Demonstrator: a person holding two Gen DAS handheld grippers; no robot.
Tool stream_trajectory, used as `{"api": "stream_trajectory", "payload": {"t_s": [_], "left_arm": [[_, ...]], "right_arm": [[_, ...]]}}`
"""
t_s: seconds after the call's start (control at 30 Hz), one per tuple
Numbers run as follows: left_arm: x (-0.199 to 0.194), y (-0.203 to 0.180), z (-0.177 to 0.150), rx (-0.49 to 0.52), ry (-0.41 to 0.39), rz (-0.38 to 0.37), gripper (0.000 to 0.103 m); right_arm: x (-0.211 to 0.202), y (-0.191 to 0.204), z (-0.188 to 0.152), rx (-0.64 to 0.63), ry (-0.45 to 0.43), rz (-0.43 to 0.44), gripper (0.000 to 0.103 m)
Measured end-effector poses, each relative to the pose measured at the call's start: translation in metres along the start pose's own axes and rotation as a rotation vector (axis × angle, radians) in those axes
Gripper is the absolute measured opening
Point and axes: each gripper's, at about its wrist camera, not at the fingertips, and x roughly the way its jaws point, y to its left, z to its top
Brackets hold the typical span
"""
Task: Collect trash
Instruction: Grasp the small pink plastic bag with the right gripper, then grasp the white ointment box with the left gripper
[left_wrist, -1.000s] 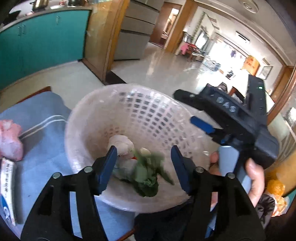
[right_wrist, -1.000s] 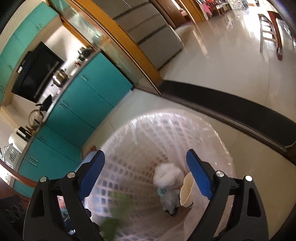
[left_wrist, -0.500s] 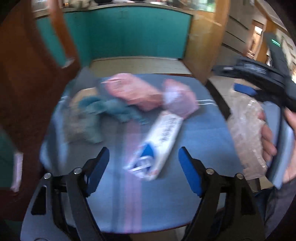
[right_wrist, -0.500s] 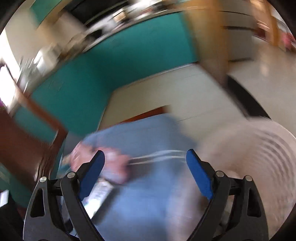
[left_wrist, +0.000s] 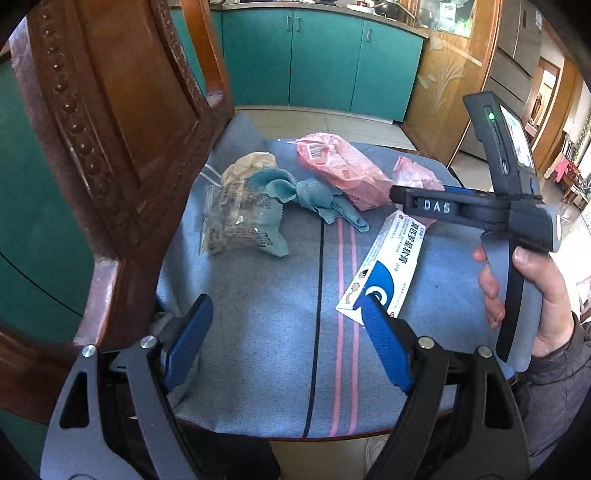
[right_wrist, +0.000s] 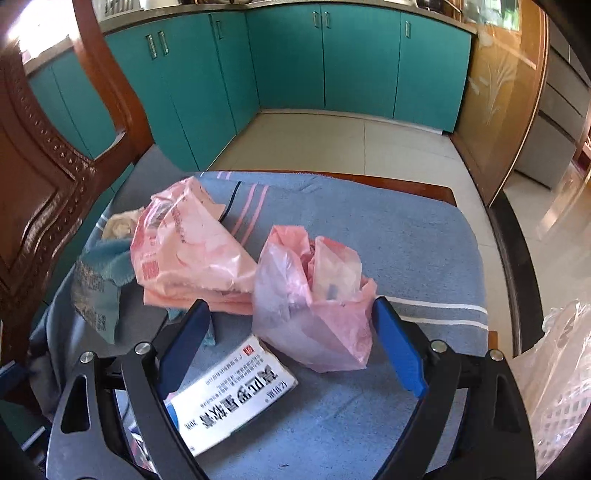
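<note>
While both tools hang over the chair's blue striped cushion, neither has hold of anything. Taking the white medicine box as the landmark and going left to right in the left wrist view: the carved wooden chair back stands far left of it; a clear printed wrapper lies well left, with a crumpled teal cloth over its upper edge, stretching toward the box. Beyond the box lies a long pink plastic bag, and just beyond its far end a smaller crumpled pink bag.

The left gripper is spread wide and empty — its right fingertip overlaps the box's near end. The right gripper, also wide open, brackets the smaller pink bag from above; whether the pads touch it is unclear. Right of the box, at the cushion's edge, sits the lined white mesh basket.
</note>
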Motion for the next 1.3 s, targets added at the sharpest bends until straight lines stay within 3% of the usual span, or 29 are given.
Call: {"api": "stream_trajectory", "payload": {"t_s": [0.1, 0.13, 0.2, 0.3, 0.4, 0.83, 0.87, 0.9, 1.0, 1.1, 1.3], "left_arm": [[-0.001, -0.006, -0.001, -0.002, -0.003, -0.002, 0.083], [-0.001, -0.007, -0.001, -0.004, -0.003, -0.002, 0.083], [0.002, -0.011, -0.001, -0.008, 0.001, -0.003, 0.083], [0.007, -0.018, -0.002, 0.001, 0.007, -0.006, 0.083], [0.010, -0.025, -0.002, 0.018, 0.014, -0.001, 0.084], [0.014, -0.035, -0.003, 0.023, 0.030, -0.005, 0.086], [0.016, -0.035, -0.002, 0.018, 0.035, -0.011, 0.086], [0.018, -0.035, -0.002, 0.013, 0.041, -0.017, 0.086], [0.021, -0.041, 0.000, 0.020, 0.045, -0.030, 0.087], [0.029, -0.049, 0.003, 0.035, 0.051, -0.033, 0.087], [0.052, -0.070, 0.013, 0.071, 0.089, -0.095, 0.087]], "right_arm": [[0.000, -0.002, -0.006, -0.038, 0.002, -0.039, 0.058], [0.000, -0.005, -0.008, -0.039, 0.009, -0.032, 0.055], [0.000, -0.011, -0.011, -0.026, 0.030, 0.003, 0.037], [0.003, -0.022, -0.018, -0.001, 0.053, 0.020, 0.024], [-0.001, -0.035, -0.021, 0.030, 0.063, 0.049, 0.023], [-0.043, -0.068, -0.024, 0.046, 0.040, 0.130, 0.023], [-0.044, -0.070, -0.023, 0.050, 0.034, 0.130, 0.027], [-0.046, -0.072, -0.022, 0.060, 0.026, 0.133, 0.039], [-0.047, -0.076, -0.019, 0.101, -0.002, 0.125, 0.063], [-0.042, -0.069, -0.015, 0.092, -0.020, 0.109, 0.067], [-0.018, -0.057, -0.014, 0.055, 0.039, 0.011, 0.067]]}}
